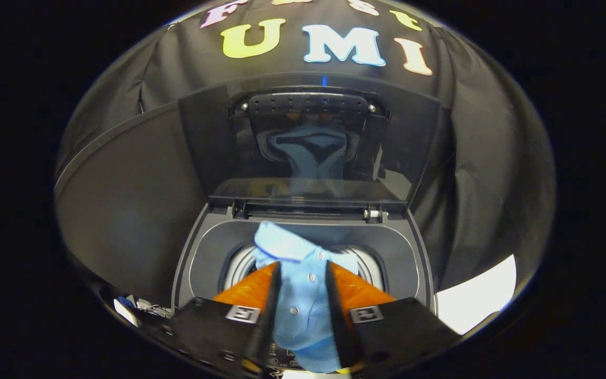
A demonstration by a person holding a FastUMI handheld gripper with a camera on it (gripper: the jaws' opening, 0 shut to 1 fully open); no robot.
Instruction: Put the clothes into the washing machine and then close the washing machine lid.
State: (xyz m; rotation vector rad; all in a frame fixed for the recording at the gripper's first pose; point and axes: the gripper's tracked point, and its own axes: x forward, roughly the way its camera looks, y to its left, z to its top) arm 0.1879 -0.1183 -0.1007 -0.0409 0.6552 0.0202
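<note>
Claw (303,287) clamps blue shirt (303,295) above open washing machine (303,252).

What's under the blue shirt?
The washing machine's open drum, pale ribbed wall showing beside the blue shirt the tool grips. The shirt covers the drum's bottom.

You had 1 washing machine (303,247) w/ 1 lid (308,142), raised. 1 light blue shirt (303,295) sat pinched between 2 fingers (271,305) of 1 gripper (303,316); 3 buttons showed on it.
</note>
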